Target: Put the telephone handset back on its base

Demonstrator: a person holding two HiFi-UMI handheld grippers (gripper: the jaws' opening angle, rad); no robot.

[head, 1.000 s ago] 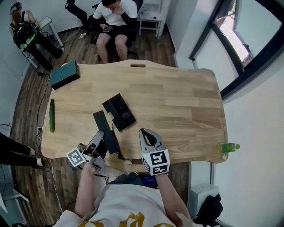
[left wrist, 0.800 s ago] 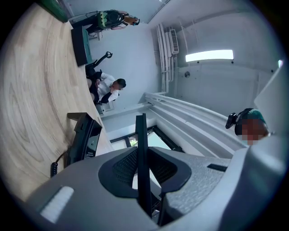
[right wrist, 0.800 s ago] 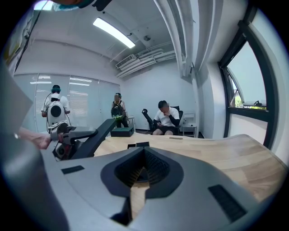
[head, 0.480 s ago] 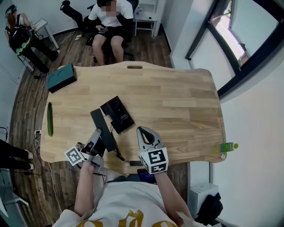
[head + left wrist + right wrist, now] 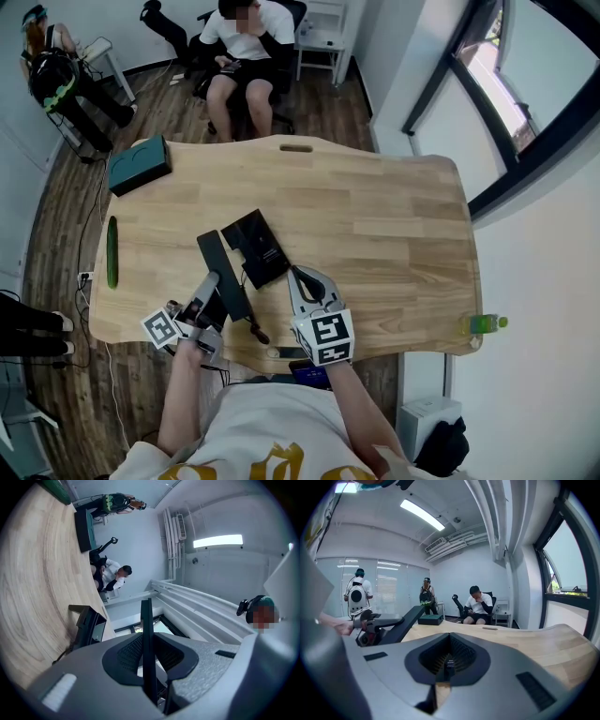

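The black telephone handset is lifted near the wooden table's front edge, with my left gripper shut on its lower half. In the left gripper view the handset shows edge-on as a thin black bar between the jaws. The black base lies on the table just beyond and to the right of the handset, and it shows as the base ahead on the left. My right gripper hovers just right of the base, shut and holding nothing. From the right gripper view the handset slants at the left.
A teal box sits at the table's far left corner and a cucumber lies along the left edge. A green bottle stands off the right front corner. A seated person is beyond the far edge. A dark cord trails from the handset.
Both grippers have edged a little forward over the table toward the base. The left one still holds the handset the same way.
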